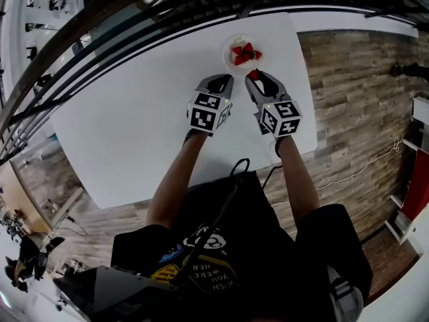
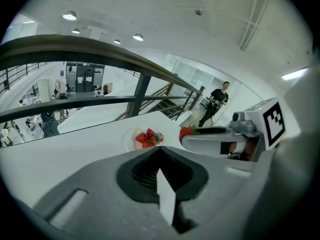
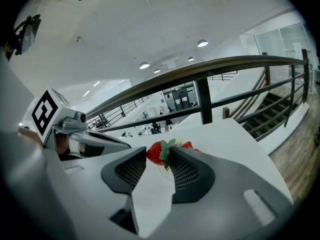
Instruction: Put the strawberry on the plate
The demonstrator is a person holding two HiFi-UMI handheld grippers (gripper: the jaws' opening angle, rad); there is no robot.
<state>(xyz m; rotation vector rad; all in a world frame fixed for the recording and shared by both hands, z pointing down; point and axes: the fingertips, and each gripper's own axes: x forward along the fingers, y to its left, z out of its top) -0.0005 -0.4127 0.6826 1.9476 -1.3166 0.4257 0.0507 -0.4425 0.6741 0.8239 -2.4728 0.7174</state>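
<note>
The left gripper [image 1: 223, 81] is held just short of the plate [image 1: 230, 58], its jaws shut together on nothing. Strawberries [image 1: 245, 52] are already piled there. The strawberry [image 3: 153, 153] is clamped in the right gripper [image 3: 160, 156] beside the plate's near rim. The carry seems underway; an advance over the plate, then release, is called for. On the shirt [image 1: 221, 247], "WISH YOU WERE HERE" can be read.

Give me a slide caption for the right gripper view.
Right claw gripping a strawberry over the table.
</note>
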